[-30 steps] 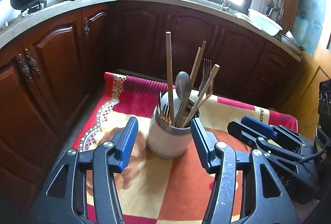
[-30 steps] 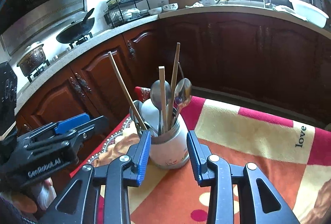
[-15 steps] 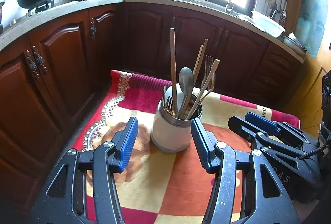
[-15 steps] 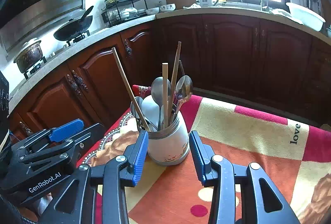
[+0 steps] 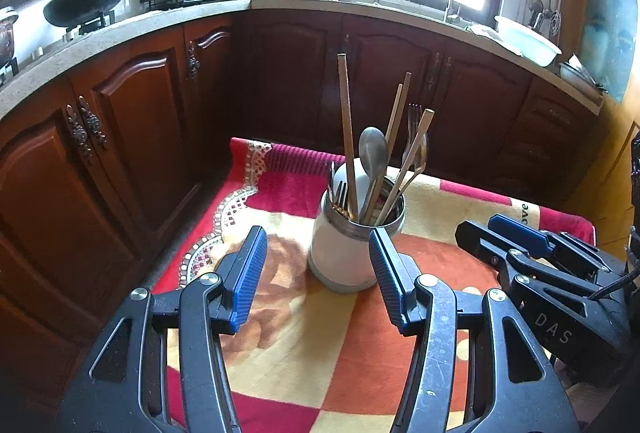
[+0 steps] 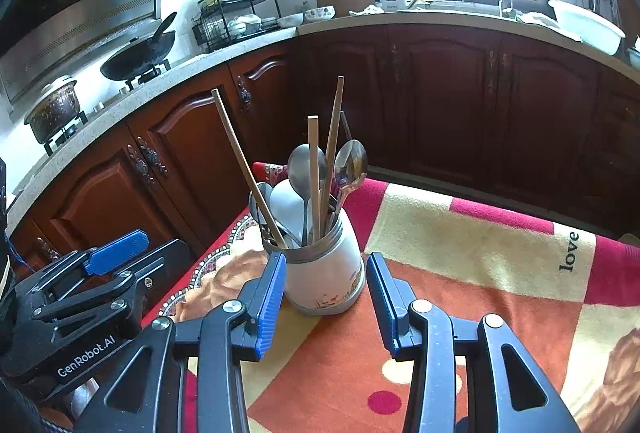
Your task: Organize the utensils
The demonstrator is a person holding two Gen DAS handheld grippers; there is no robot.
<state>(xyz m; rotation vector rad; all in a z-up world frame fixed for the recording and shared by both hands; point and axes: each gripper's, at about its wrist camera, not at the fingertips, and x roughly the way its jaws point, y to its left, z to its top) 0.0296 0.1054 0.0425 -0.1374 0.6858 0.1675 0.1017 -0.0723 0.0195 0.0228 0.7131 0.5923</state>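
Note:
A white ceramic utensil holder [image 5: 352, 253] stands upright on a blanket-covered table [image 5: 296, 345]. It holds wooden chopsticks [image 5: 346, 129], metal spoons [image 5: 373, 153] and forks [image 5: 414, 121]. My left gripper [image 5: 318, 273] is open and empty, just in front of the holder. In the right wrist view the holder [image 6: 324, 277] sits just beyond my open, empty right gripper [image 6: 326, 297], with chopsticks [image 6: 248, 169] and spoons [image 6: 306, 169] sticking up. The right gripper also shows in the left wrist view [image 5: 532, 245], and the left gripper in the right wrist view [image 6: 100, 273].
Dark wooden cabinets [image 5: 132, 137] run close behind and left of the table. The worktop carries a wok [image 6: 140, 61], a pot [image 6: 54, 105], a dish rack [image 6: 236, 17] and a white basin [image 6: 588, 25]. The blanket's edge [image 5: 240, 193] hangs at the table's far left.
Both grippers have drawn back and risen a little from the holder, which now appears slightly farther ahead. Both stay open and empty. The holder has not moved.

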